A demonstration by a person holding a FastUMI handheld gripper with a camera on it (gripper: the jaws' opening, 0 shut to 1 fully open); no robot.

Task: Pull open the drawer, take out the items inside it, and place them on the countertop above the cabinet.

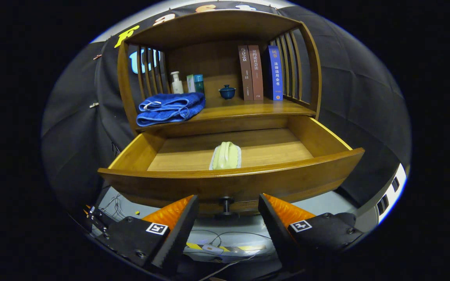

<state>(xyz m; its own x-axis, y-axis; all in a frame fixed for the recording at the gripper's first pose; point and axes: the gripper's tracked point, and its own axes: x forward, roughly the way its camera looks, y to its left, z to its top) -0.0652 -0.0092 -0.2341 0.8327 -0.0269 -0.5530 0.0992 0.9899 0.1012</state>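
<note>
**Gripper spread wide below the opened drawer**

The gripper (228, 205) is held wide open with nothing between its fingers; the drawer knob (226, 203) is seen in the gap, untouched on either side. The drawer (233, 183) is pulled fully out, so its contents can be reached from above. Inside, at twelve o'clock from the fingers, a pale green folded cloth (225, 156) is left lying against the front wall. On the countertop (248, 109) beyond, a blue towel (170, 108) is laid at eleven o'clock, bottles (186, 82), a small blue pot (227, 92) and books (259, 72) behind it.
</note>
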